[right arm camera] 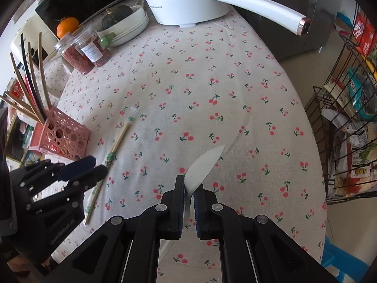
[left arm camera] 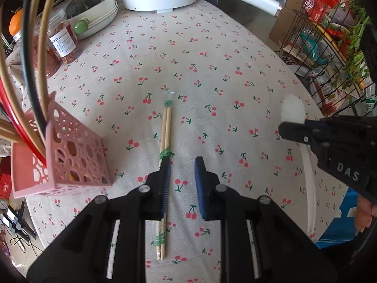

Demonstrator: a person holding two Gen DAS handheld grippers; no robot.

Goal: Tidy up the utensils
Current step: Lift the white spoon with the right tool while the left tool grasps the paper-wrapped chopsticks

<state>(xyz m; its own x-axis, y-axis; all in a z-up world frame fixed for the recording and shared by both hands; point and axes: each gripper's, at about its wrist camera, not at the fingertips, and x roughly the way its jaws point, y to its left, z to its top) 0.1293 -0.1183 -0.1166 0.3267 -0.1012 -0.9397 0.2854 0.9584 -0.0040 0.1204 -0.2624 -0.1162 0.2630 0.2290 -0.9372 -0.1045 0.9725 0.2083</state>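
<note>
1. We see one counter [left arm camera: 212, 70] with a cherry cloth on it.
2. We count two grippers, one in each hand.
3. We count one pair of chopsticks [left arm camera: 166, 129]. That is two light wood sticks in a clear wrap with green marks. They lie flat on the counter, just beside the pink holder [left arm camera: 77, 155].
4. We see one pink holder with round holes, near the left edge of the counter. Many long sticks stand in it. Most are tan, one is black and one is red. We cannot count them all.
5. We count one white spoon [right arm camera: 205, 162].
6. At the far end we count two jars [right arm camera: 77, 56] with red stuff inside, one white pot [right arm camera: 183, 2] with a long handle, one orange [right arm camera: 67, 27] and one dark green pumpkin [right arm camera: 115, 15] on a stack of white plates [right arm camera: 134, 28].
7. The left gripper [left arm camera: 181, 162] points down at the counter. Its jaws are apart, with bare cloth between them. Its left finger sits right over the chopsticks. The chopsticks are not pinched.
8. The right gripper [right arm camera: 188, 184] points down too, off to the right and well apart from the chopsticks. Its jaws are closed tight on the spoon. The wide end of the spoon sticks out past the fingers.
9. We see some fingers of one hand [left arm camera: 365, 214] behind the right gripper.
</note>
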